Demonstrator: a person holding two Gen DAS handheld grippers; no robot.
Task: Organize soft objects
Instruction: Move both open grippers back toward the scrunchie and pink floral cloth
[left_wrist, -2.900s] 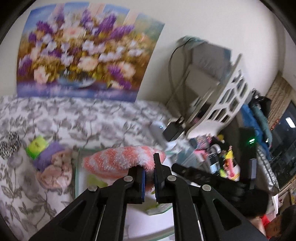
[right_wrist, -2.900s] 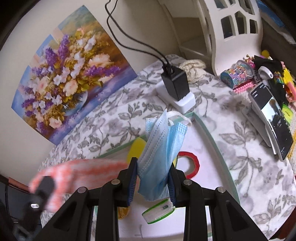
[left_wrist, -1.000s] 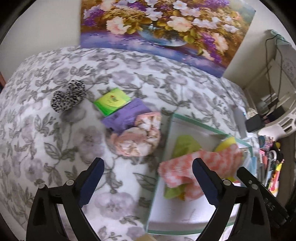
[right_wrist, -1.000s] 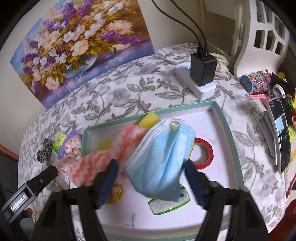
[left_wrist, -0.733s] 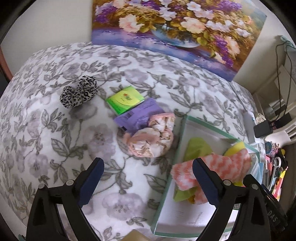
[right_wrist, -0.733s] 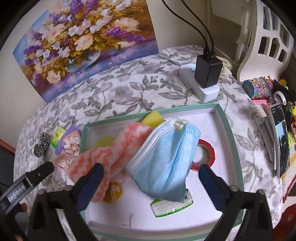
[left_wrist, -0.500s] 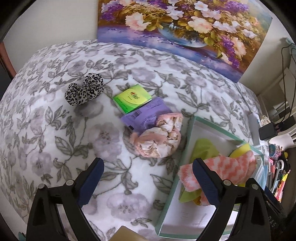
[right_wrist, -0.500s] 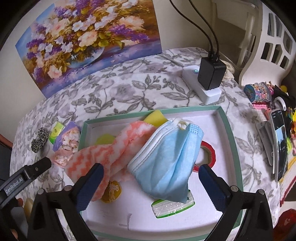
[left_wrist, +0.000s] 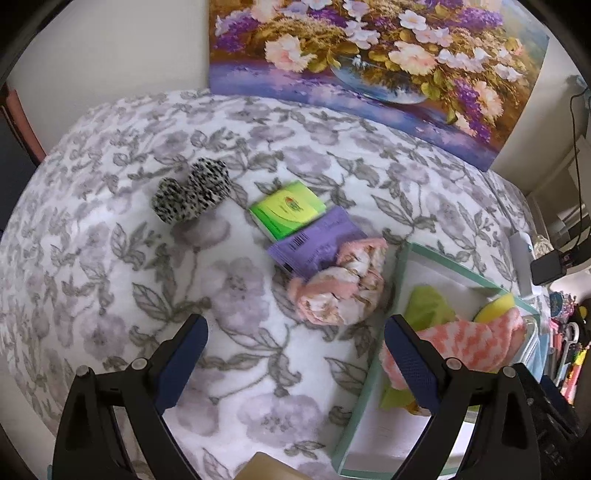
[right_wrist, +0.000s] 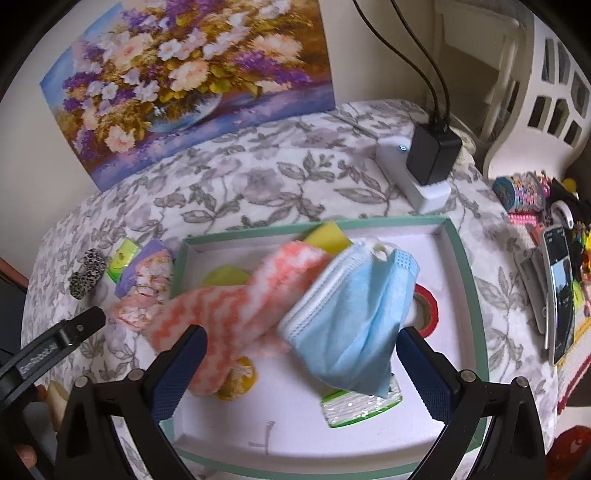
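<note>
A white tray with a green rim (right_wrist: 461, 258) holds an orange-and-white fuzzy sock (right_wrist: 236, 306) and a blue face mask (right_wrist: 354, 317) lying on it. My right gripper (right_wrist: 299, 365) is open and empty above the tray. My left gripper (left_wrist: 295, 350) is open and empty above the floral cloth, left of the tray (left_wrist: 402, 266). A pink crumpled cloth (left_wrist: 340, 288) lies just beyond it, beside the tray. A leopard-print scrunchie (left_wrist: 192, 194) lies further left. The sock (left_wrist: 465, 347) shows in the tray.
A green packet (left_wrist: 288, 210) and a purple packet (left_wrist: 314, 247) lie by the pink cloth. The tray also holds a yellow sponge (right_wrist: 328, 232), red tape roll (right_wrist: 428, 310) and a green-white pad (right_wrist: 362, 406). A power strip with charger (right_wrist: 421, 166), a phone (right_wrist: 559, 288) and a flower painting (right_wrist: 192, 77) surround it.
Both grippers have opened, dropping the sock and the mask into the tray. My left gripper has swung left over the cloth toward the pink cloth. My right gripper has drawn back slightly.
</note>
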